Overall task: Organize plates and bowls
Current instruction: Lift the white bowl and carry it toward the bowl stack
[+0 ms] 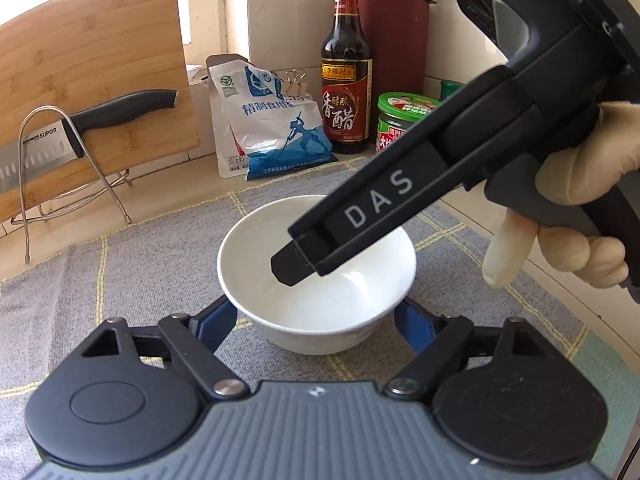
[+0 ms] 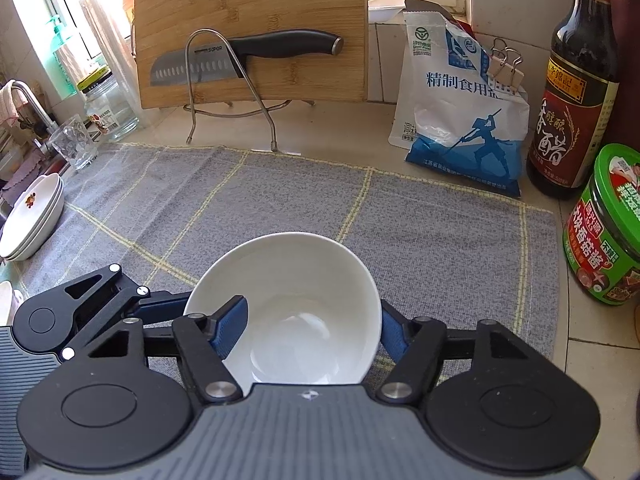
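A white bowl (image 1: pixel 316 276) stands upright on the grey checked cloth (image 1: pixel 140 272). My left gripper (image 1: pixel 316 320) is open, one blue finger on each side of the bowl's base, apart from it. My right gripper (image 2: pixel 312 328) comes in from the right in the left wrist view, where its tip (image 1: pixel 292 268) dips into the bowl. In the right wrist view one blue finger (image 2: pixel 230 328) is inside the bowl (image 2: pixel 296 300) and the other outside its right wall. The jaws stand wide with the bowl wall between them. A stack of white plates (image 2: pixel 30 224) sits at the cloth's left edge.
A bamboo cutting board (image 2: pixel 252 28) with a knife (image 2: pixel 248 56) leans in a wire rack at the back. A salt bag (image 2: pixel 460 120), a vinegar bottle (image 2: pixel 576 100) and a green-lidded jar (image 2: pixel 604 228) stand at the right. A glass (image 2: pixel 74 144) and a glass jar (image 2: pixel 106 108) stand at the left.
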Demonstrator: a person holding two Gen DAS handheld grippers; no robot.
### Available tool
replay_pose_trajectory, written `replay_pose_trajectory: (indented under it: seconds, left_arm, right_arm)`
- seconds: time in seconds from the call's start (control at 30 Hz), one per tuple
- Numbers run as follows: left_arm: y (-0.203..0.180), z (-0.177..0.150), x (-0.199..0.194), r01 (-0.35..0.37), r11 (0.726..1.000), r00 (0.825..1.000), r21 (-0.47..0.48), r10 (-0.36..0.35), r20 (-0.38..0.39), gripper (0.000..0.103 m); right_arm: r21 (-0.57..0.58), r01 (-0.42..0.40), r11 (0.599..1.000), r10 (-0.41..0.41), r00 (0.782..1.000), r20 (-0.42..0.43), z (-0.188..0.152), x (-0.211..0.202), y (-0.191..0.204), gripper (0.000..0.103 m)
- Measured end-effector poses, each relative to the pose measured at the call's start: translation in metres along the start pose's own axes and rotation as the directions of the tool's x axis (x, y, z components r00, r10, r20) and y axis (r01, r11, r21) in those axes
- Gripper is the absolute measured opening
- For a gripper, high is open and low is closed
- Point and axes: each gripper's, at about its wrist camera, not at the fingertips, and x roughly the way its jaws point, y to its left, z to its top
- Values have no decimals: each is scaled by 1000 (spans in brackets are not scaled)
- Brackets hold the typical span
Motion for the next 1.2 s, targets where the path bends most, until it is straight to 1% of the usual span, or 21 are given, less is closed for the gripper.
replay_pose_trajectory:
  seconds: [0.13, 0.37, 0.43, 0.73, 0.93, 1.2]
  left_arm:
    - [-1, 1, -2, -7, 1000, 1000, 8, 7, -3, 85]
    - [-1, 2, -3, -9, 1000, 1000, 10, 9, 0, 85]
    - [-2, 2, -3, -10, 1000, 1000, 15, 10, -1, 85]
    - [-1, 3, -11, -7, 999, 1000, 39, 9, -27, 85]
    - [3, 3, -27, 1, 999, 999, 53, 1, -41, 85]
    - [11, 1, -56, 33, 996, 998, 78, -29, -48, 85]
  right_arm:
    - [6, 0, 1000, 0, 1000, 7, 1, -1, -2, 74]
    - [25, -31, 999, 31, 999, 10, 2, 0, -5, 73]
    - [23, -28, 999, 28, 1000, 8, 2, 0, -4, 73]
    - [38, -49, 998, 49, 999, 1, 1, -6, 0, 73]
    - [55, -65, 996, 65, 998, 2, -2, -15, 13, 73]
    - [70, -56, 996, 57, 998, -10, -4, -30, 39, 73]
